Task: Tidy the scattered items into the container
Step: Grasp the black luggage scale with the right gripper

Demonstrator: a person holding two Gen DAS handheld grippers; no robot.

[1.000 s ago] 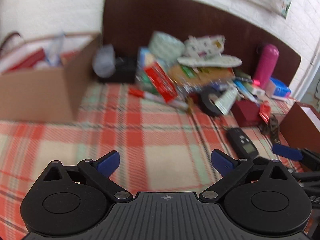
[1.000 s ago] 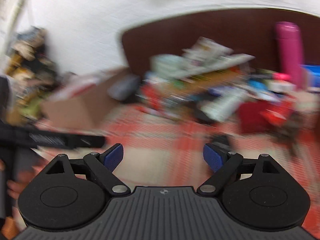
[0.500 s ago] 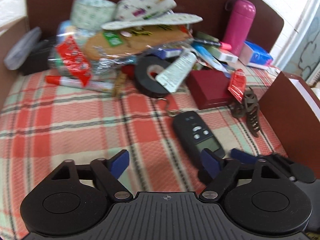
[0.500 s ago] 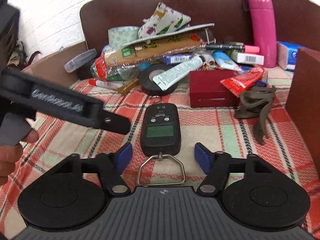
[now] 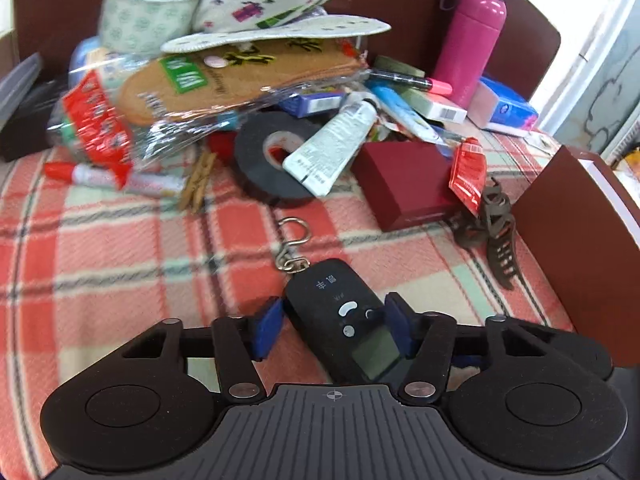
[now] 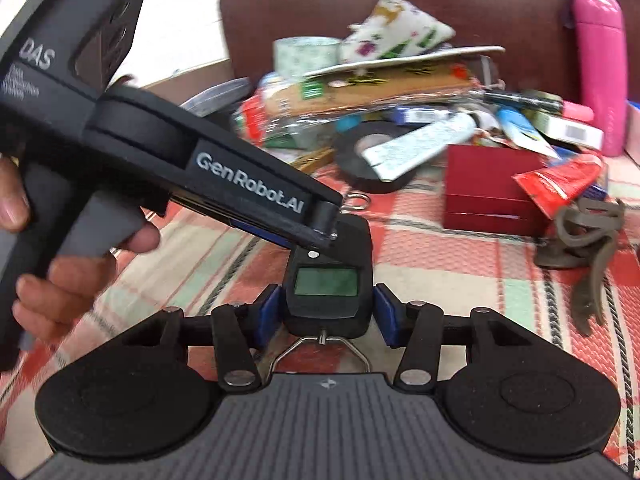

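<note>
Nearest, in the left wrist view: left hand-held gripper (image 5: pixel 331 320) closed on the black hanging scale (image 5: pixel 320 288), blue pads (image 5: pixel 266 328) pressed to both flanks, screen end toward the camera. Lying flat on the checked blanket (image 5: pixel 120 260), hook (image 5: pixel 294 226) pointing away.

Seen only from the right wrist: right hand-held gripper (image 6: pixel 326 314) bracketing the screen end of the same scale (image 6: pixel 326 284), pads very close to its sides; cannot tell if touching. Wire handle loop (image 6: pixel 320 350) just below. Left hand (image 6: pixel 60 280) wrapped round the other gripper's handle, its tip over the scale's far half.

Beyond: black tape roll (image 5: pixel 272 160), red case (image 5: pixel 404 184), brown hair clip (image 5: pixel 496 232). Brown box (image 5: pixel 580 240) at right, left view only. Farthest: pink flask (image 5: pixel 468 40).
</note>
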